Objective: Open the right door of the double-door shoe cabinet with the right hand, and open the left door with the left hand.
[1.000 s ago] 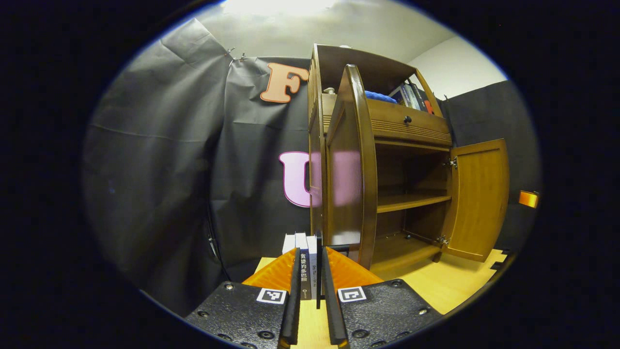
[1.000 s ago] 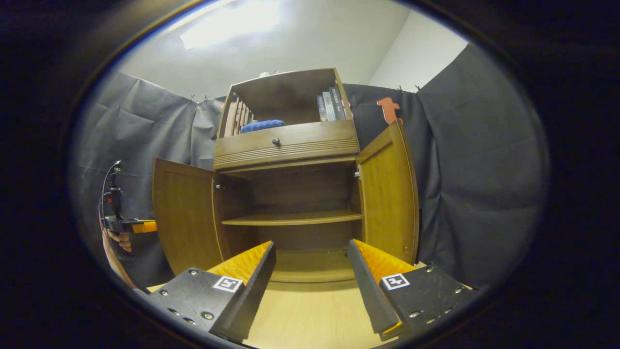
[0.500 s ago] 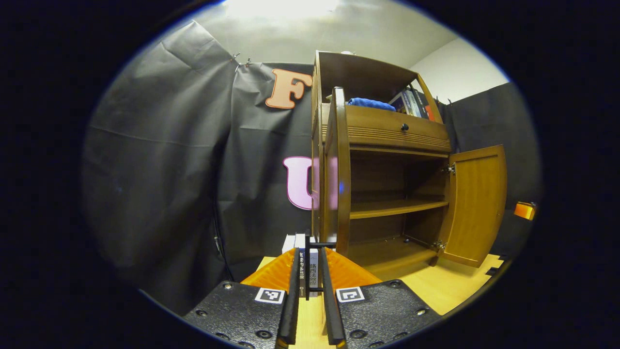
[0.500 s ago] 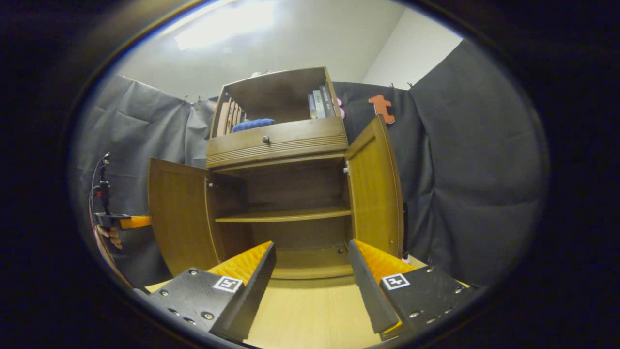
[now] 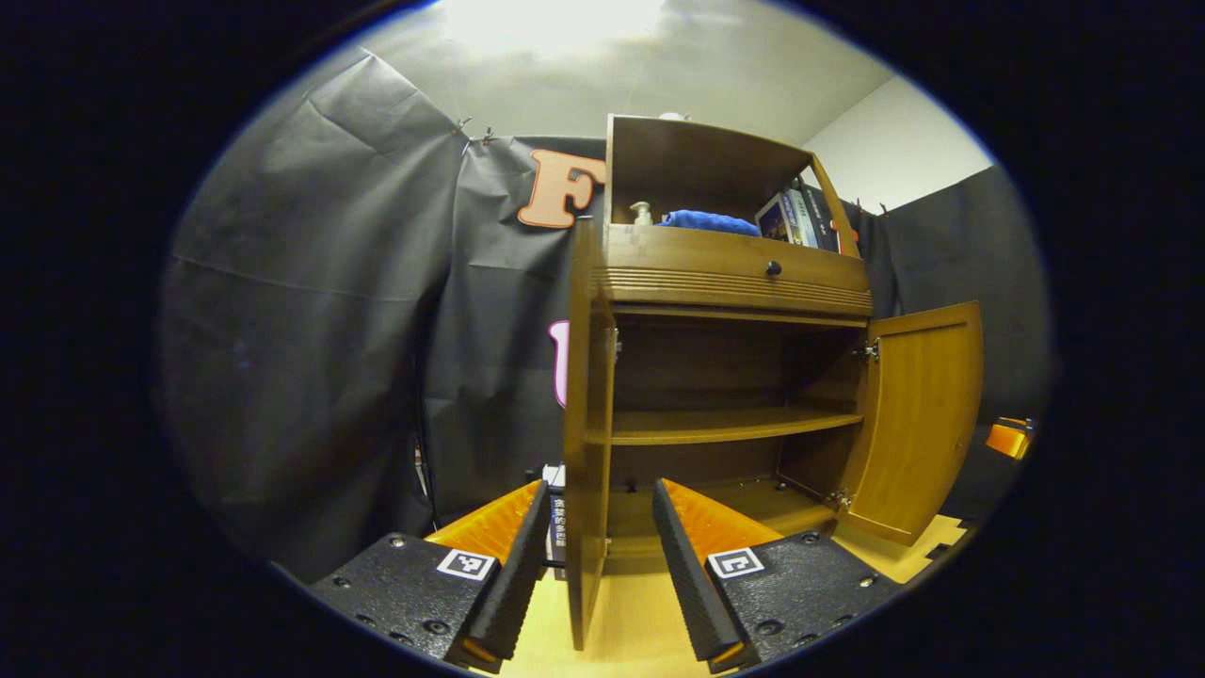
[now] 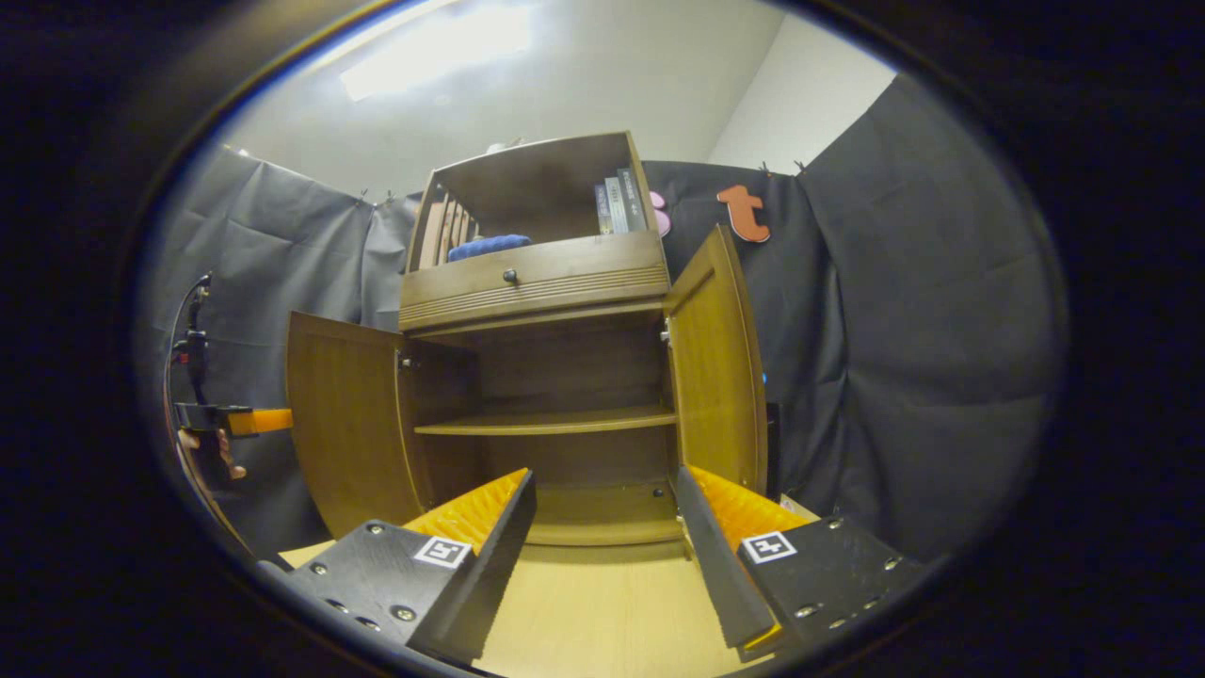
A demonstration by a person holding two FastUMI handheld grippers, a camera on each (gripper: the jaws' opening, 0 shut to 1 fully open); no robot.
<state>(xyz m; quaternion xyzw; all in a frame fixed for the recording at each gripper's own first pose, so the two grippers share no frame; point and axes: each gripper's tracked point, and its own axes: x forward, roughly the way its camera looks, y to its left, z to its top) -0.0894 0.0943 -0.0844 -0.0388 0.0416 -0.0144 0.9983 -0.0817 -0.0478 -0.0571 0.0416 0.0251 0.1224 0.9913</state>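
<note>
A: Left gripper view first. The shoe cabinet [image 5: 725, 377] is seen standing on the light wood surface [image 5: 904, 556], straight ahead. The left door [image 5: 586, 443] is swung out and is seen nearly edge-on, its bottom edge lying in the gap of the left gripper [image 5: 593, 574].

B: Fingers clamped on it?

A: No. The fingers are spread wide, one on each side of the door edge, and no contact can be made out. The right door [image 5: 918, 419] is seen swung far out on its hinges. Inside, the shelf [image 5: 725, 426] is bare. A blue cloth [image 5: 706, 222] and books [image 5: 795, 215] are noted in the top compartment, above the drawer knob [image 5: 773, 268].

B: Right gripper view?

A: The cabinet is faced head-on. The right gripper [image 6: 607, 565] is held low over the surface, fingers wide apart with nothing between them, well short of the cabinet. Both doors are seen open. Far left, the other gripper [image 6: 231, 421] is seen in a hand [image 6: 212, 452], just beside the left door's outer face.

B: Step in hand?

A: Both openings are judged done, with the left door apparently released. The task is judged complete or nearly so. Next, only a clean withdrawal is called for: the left fingers should be backed straight off the door edge so it is not nudged shut.
</note>
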